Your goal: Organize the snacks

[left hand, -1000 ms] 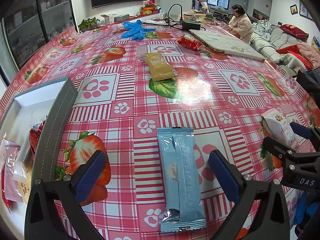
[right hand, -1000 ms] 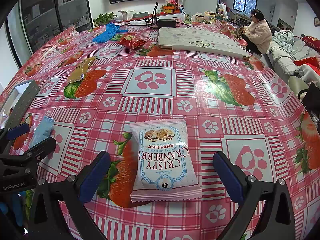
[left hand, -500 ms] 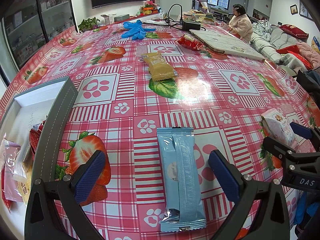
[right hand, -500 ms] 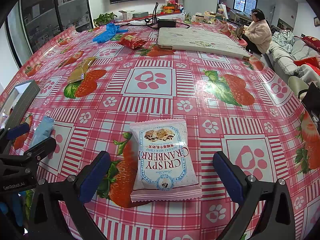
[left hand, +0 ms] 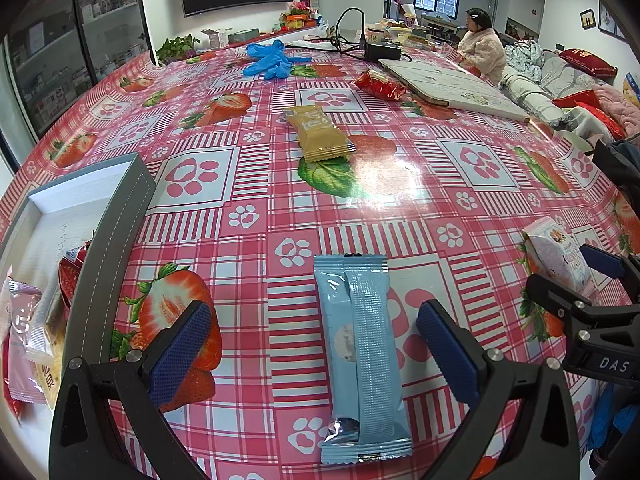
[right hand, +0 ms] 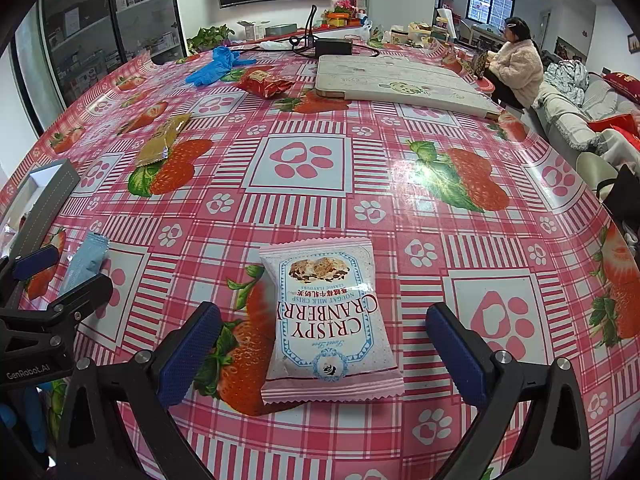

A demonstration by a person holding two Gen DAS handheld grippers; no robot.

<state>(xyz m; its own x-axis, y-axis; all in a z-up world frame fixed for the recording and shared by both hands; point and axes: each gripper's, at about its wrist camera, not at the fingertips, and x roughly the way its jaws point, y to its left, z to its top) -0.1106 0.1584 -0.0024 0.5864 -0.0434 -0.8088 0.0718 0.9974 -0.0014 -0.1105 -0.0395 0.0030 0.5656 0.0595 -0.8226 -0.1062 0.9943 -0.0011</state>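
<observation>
My left gripper (left hand: 314, 352) is open, its jaws either side of a light blue snack bar (left hand: 360, 352) lying flat on the table. My right gripper (right hand: 324, 354) is open, its jaws either side of a pink-white "Crispy Cranberry" packet (right hand: 326, 316), which also shows in the left wrist view (left hand: 556, 256). A grey box (left hand: 108, 248) at the left holds several snack packets (left hand: 28, 336). A tan packet (left hand: 318, 134) and a red packet (left hand: 380, 84) lie farther back.
The strawberry-print tablecloth (left hand: 400, 184) covers the table. Blue gloves (left hand: 270, 60), a white board (left hand: 452, 88), a black adapter with cables (left hand: 380, 50) and clutter are at the far side. A seated person (left hand: 482, 50) and a sofa are at the right.
</observation>
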